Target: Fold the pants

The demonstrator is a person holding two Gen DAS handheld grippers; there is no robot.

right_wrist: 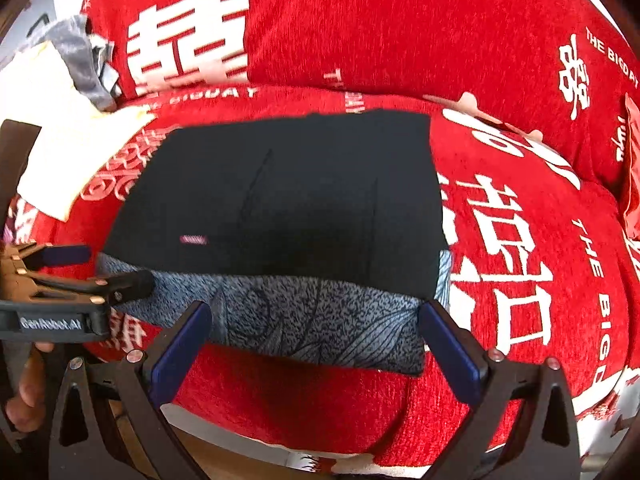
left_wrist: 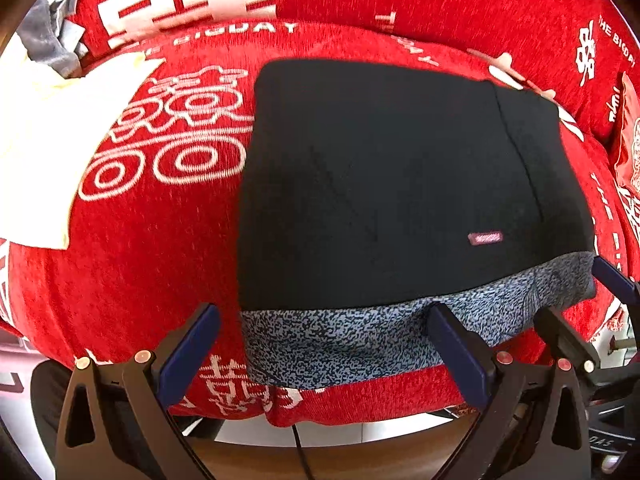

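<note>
The pants [left_wrist: 400,184] lie folded into a compact block on the red sofa cushion [left_wrist: 152,248]. Both your left tool [left_wrist: 324,348] and right tool [right_wrist: 316,340] stand released, probably clear of the grey waistband [right_wrist: 320,320]; withdraw straight without snagging it.

Black pants [left_wrist: 392,184] folded flat (speckled grey waistband nearest), on the red sofa cover [left_wrist: 152,248]

- The folded black pants [right_wrist: 280,200] lie on the red sofa cover [right_wrist: 520,260] — the grey speckled layer [right_wrist: 312,320] peeks out along their near edge.
- The right gripper [right_wrist: 316,336] hangs over that edge, jaws wide apart.
- The left gripper [right_wrist: 116,268] reaches in from the left.
- A cream cloth [right_wrist: 80,152] lies beside the pants.
</note>
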